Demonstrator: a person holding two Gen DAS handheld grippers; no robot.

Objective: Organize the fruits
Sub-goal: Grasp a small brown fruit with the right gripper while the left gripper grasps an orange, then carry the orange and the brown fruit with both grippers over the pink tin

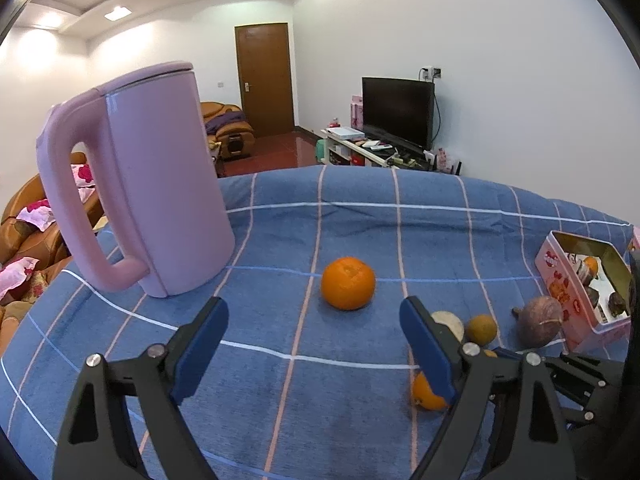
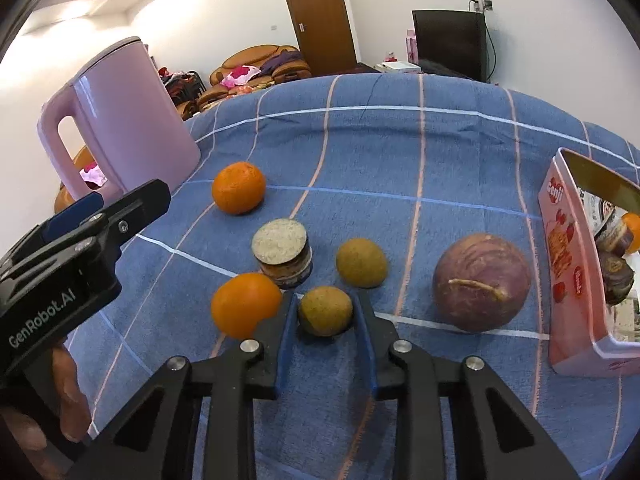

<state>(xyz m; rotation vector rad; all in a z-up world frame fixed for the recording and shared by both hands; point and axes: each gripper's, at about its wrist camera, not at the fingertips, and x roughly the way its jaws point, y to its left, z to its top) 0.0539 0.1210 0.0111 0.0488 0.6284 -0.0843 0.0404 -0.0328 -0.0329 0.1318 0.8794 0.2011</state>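
Gripping a small brown fruit near the surface's front edge, our right hand-held gripper pinches it; our left hand-held gripper gapes wide before an orange; the pink tin sits at the right edge.

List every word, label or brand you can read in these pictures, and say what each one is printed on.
"GenRobot.AI": white letters on the black body of the left tongs, seen in the right wrist view.
Red logo on the side of the pink rectangular tin box: distorted, perhaps "Glico"; not surely readable.
Small red oval label lower on that tin: too small to read.
Wrapper of the small round stacked snack: print blurred, unreadable.
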